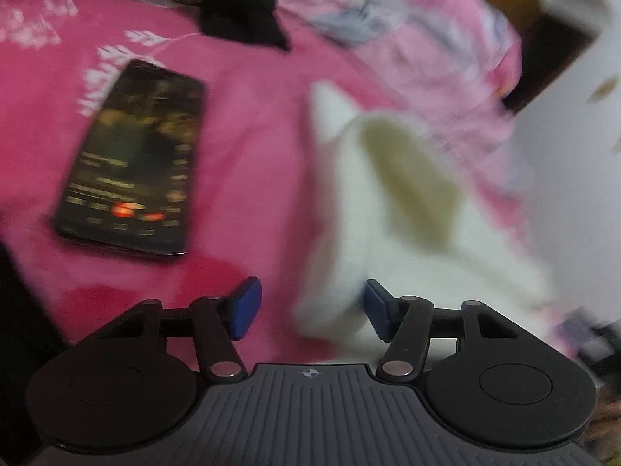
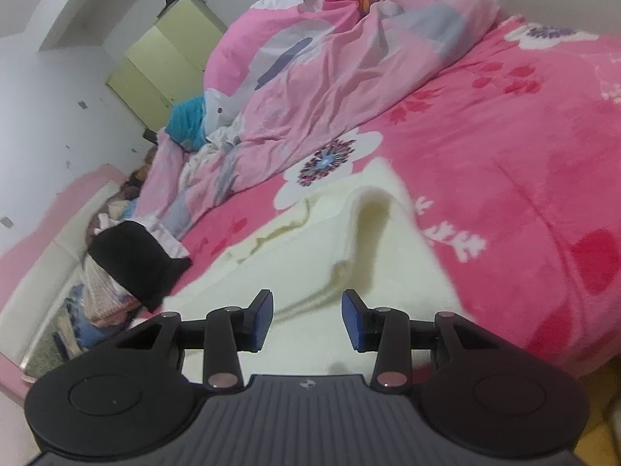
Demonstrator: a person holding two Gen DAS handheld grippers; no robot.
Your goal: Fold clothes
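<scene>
1. Off to the left of my left gripper (image 1: pixel 312 306), ahead of its left finger, a phone (image 1: pixel 132 159) lies flat and face up on the pink bedspread (image 1: pixel 240 124). It is well apart from the cloth, so I judge it is simply parked there, out of the way of the folding.
2. Further ahead of that gripper a black garment (image 1: pixel 240 7) hangs down over the edge of the heaped bedding; I am not working on it at this point.
3. My left gripper's jaws stand apart with nothing pressed between the blue pads. The cream garment (image 1: pixel 388 233) starts just in front of the right pad and runs ahead and to the right, with a raised fold showing a yellower inside. The view is blurred, so I cannot tell whether the right pad touches the cloth.
4. My right gripper (image 2: pixel 306 320) is also parted and empty. It sits low over the near edge of the same cream garment (image 2: pixel 349 240), which spreads from directly under the fingers out ahead, a ridge rising just beyond the right pad.
5. To the left of the right gripper sits the black garment (image 2: pixel 136 260); ahead lies a rumpled pink quilt (image 2: pixel 330 77).
6. I judge both grippers are placed at the cloth's edge to take hold for a fold.
</scene>
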